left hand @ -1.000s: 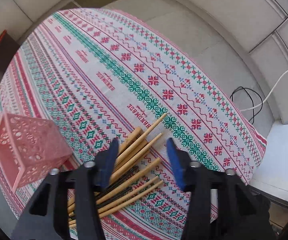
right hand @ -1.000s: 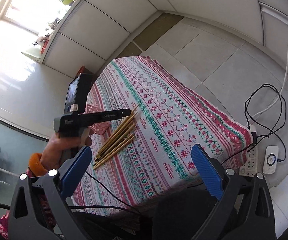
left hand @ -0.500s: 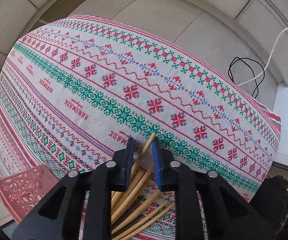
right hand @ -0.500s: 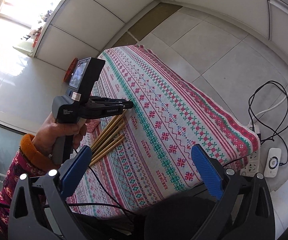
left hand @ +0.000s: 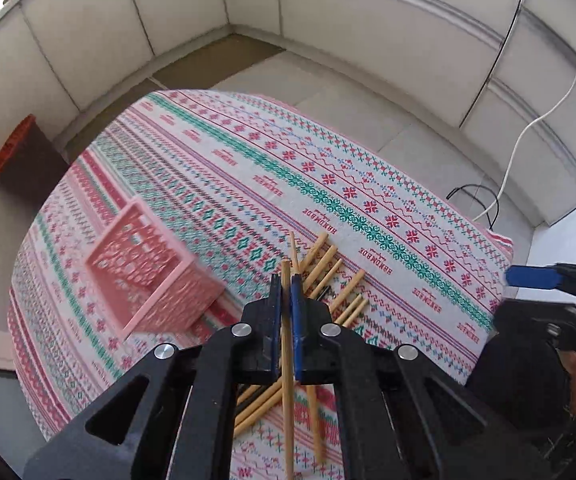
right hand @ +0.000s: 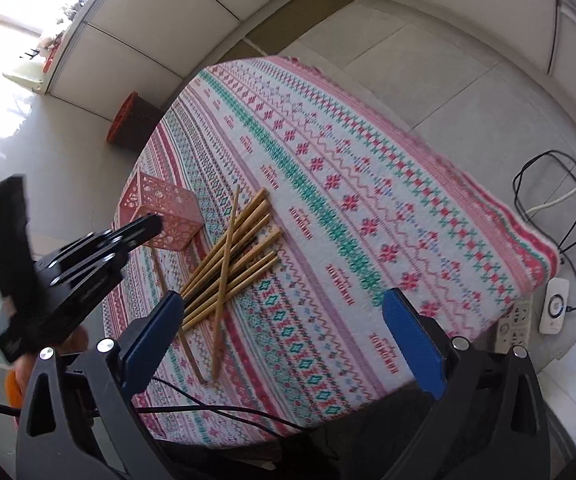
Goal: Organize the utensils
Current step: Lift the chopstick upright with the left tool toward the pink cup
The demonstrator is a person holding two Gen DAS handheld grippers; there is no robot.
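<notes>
My left gripper (left hand: 285,280) is shut on one bamboo chopstick (left hand: 287,360), which runs lengthwise between the blue pads and hangs above the table. Beneath it, the remaining chopsticks (left hand: 330,270) lie in a loose pile on the patterned tablecloth (left hand: 368,200), with one stick (right hand: 225,272) lying crosswise over the others. A pink lattice basket (left hand: 147,268) stands just left of the pile. My right gripper (right hand: 283,316) is open and empty, hovering over the table's near edge. From there the left gripper (right hand: 143,228) appears blurred, near the basket (right hand: 167,212).
A dark bin with an orange rim (right hand: 131,120) stands on the floor beyond the table's far left corner. A power strip (right hand: 516,320), a white device (right hand: 556,304) and cables (right hand: 548,184) lie on the floor to the right. White wall panels close off the far side.
The left jaws closed on one chopstick and lifted it off the pile; another stick got knocked crosswise. The right gripper moved nearer the pile, still open.
</notes>
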